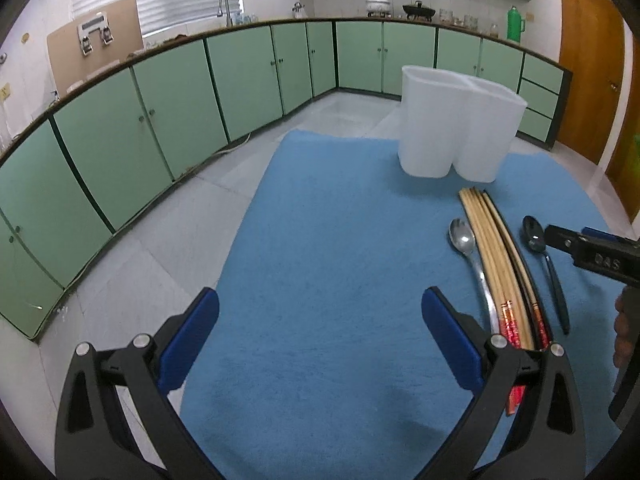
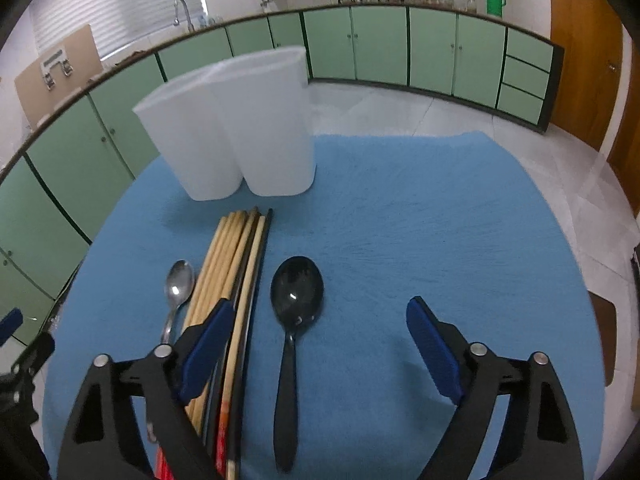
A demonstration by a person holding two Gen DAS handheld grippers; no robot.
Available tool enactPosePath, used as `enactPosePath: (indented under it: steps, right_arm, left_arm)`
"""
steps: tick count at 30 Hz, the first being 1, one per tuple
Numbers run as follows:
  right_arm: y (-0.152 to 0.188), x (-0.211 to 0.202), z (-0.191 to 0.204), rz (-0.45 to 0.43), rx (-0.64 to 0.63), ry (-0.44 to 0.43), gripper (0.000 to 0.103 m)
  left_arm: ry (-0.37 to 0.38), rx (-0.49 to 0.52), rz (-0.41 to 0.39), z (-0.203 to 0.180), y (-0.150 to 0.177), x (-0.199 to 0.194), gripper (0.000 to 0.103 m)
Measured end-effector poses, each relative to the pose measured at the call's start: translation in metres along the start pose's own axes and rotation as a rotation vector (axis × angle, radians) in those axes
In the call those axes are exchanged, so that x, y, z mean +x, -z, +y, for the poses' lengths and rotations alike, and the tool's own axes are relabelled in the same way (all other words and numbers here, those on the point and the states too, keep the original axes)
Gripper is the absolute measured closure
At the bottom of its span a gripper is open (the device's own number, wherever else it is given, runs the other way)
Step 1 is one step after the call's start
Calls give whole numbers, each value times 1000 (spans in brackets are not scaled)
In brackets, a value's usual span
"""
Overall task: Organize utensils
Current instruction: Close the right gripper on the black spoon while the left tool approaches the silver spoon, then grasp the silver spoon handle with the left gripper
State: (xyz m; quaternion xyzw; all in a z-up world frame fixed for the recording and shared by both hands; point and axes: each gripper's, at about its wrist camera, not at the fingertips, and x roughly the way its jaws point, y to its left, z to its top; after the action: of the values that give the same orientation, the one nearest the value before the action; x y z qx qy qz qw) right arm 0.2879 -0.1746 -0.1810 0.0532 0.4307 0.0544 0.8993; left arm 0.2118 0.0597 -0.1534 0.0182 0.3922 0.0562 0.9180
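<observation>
Fig.: right black gripper w/ blue pads (image 2: pixel 320 340), jaws spread wide, nothing held. Black plastic spoon (image 2: pixel 294 332) lies betw. its fingers, handle toward cam; lower, centre on handle, then close. Left of it: bundle of wooden chopsticks (image 2: pixel 236 256), small steel spoon (image 2: pixel 179 284). Beyond: white two-compartment plastic holder (image 2: pixel 240 132) on blue cloth (image 2: pixel 440 240). Left gripper (image 1: pixel 320 324) likewise spread, empty, chopsticks to its right.

In the right wrist view, the gripper's left finger (image 2: pixel 208 344) hides the lower part of the chopsticks (image 2: pixel 236 256) and the silver spoon (image 2: pixel 178 284) handle. The holder (image 1: pixel 456 120) walls hide its inside.
</observation>
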Motion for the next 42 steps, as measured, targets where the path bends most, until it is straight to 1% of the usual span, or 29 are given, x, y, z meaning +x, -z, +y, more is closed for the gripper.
enactPosePath:
  steps: [3,9,11,12,14,17,20,25,28,32,37,42]
  right_arm:
    - [-3,9,4,13,-9,12,23]
    - [-5,22,12,55,-8,16,39]
    - [-5,26,14,73,-13,14,50]
    - [-5,27,14,72,-16,17,52]
    - [-6,29,15,68,-30,23,69]
    - [-8,27,12,76,-31,-12,69]
    - [-7,21,4,72,-24,-26,69]
    - [-5,12,-6,67,-2,-26,69]
    - [-8,13,-12,70,2,-27,69]
    - [-7,18,-17,81,17,-31,69]
    - [-5,21,-17,74,28,-33,68]
    - [-3,21,-16,71,17,-28,68]
  left_arm:
    - [9,-1,8,-1,1,6,5]
    - [29,6,18,-13,-2,18,5]
    - [36,8,18,-17,-4,20,5]
    - [41,9,18,-19,-5,21,5]
    - [50,11,19,-22,-9,23,5]
    - [75,14,22,-31,-16,29,5]
    - [100,29,17,-44,-25,33,5]
    - [126,70,33,-74,-33,49,5]
    - [128,85,62,-87,-35,61,5]
    - [120,94,103,-93,-33,75,5]
    - [108,101,152,-96,-28,88,5]
    - [118,83,175,-91,-26,92,4]
